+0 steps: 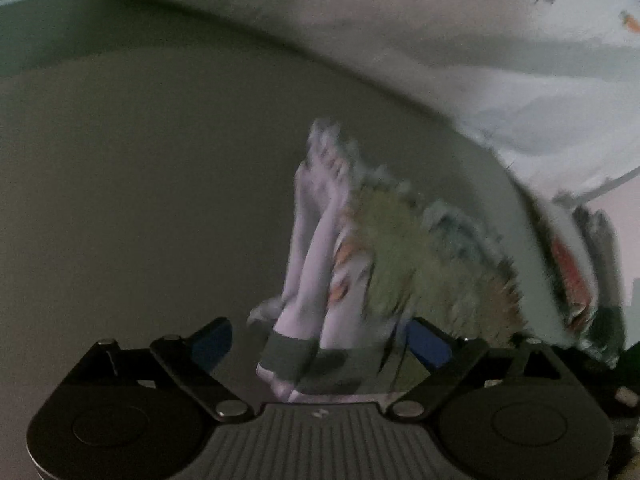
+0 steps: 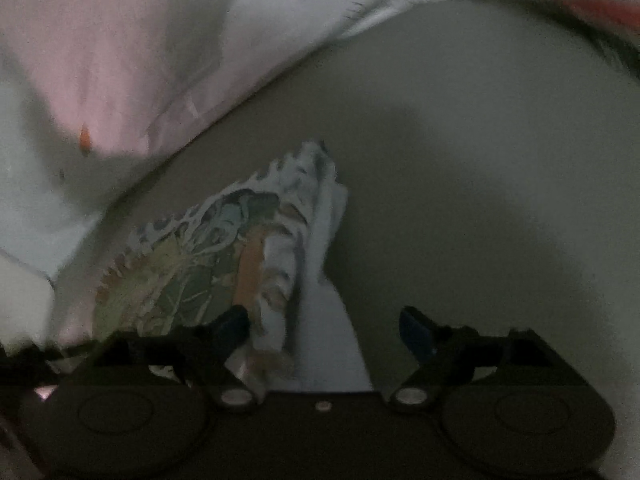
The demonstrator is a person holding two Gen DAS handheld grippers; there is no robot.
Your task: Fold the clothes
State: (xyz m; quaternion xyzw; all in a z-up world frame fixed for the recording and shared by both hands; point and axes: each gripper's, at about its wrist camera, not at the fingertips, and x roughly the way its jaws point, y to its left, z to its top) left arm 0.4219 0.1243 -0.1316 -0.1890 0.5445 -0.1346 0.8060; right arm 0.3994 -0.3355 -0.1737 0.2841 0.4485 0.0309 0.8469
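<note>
A dim, blurred scene — a plain grey-olive surface (image 1: 140, 168) fills most of both wrist views, its curved far edge meeting rumpled pale bedding (image 2: 100, 60) of white and pinkish cloth with small dark and orange marks, the light low and shadows soft across the surface.

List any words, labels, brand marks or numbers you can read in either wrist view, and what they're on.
None are readable.
The garment carries a coloured print: a picture, blurred, with no lettering visible.
The small mark on the left gripper body is too small to read.
</note>
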